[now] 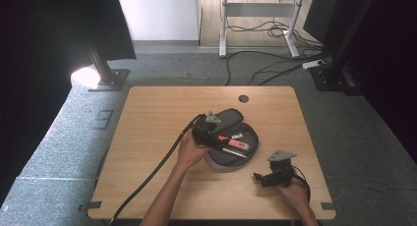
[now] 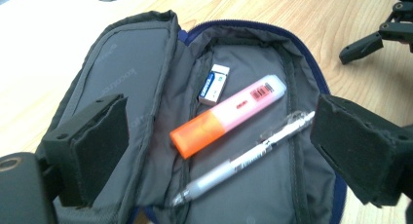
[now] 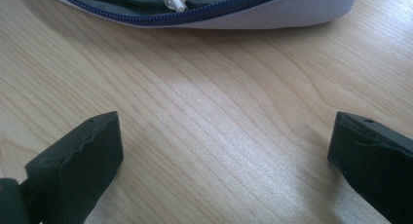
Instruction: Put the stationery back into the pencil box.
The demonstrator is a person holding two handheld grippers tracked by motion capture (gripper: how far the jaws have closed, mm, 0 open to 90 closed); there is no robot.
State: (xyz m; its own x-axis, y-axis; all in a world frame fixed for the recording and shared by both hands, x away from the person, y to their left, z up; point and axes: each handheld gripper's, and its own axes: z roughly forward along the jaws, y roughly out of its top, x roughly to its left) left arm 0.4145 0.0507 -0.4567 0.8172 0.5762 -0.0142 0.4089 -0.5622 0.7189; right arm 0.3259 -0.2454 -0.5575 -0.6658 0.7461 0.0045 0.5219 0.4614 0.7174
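The left tongs [image 2: 214,151] are wide open over the open grey pencil case [image 2: 122,68], holding nothing. Inside lie a pink marker [image 2: 229,114], a pen [image 2: 243,158] and an eraser [image 2: 214,84]. The right tongs [image 3: 224,160] are wide open and empty, low over the tabletop [image 3: 204,97].

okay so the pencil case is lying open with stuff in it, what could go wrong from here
1. The left tongs stand open above the pen and the highlighter, which lie close together; a grab may catch both.
2. The soft lining of the pencil case could snag a pad.
3. The right tongs rest open on the table, so nothing steadies the case, which may slide.
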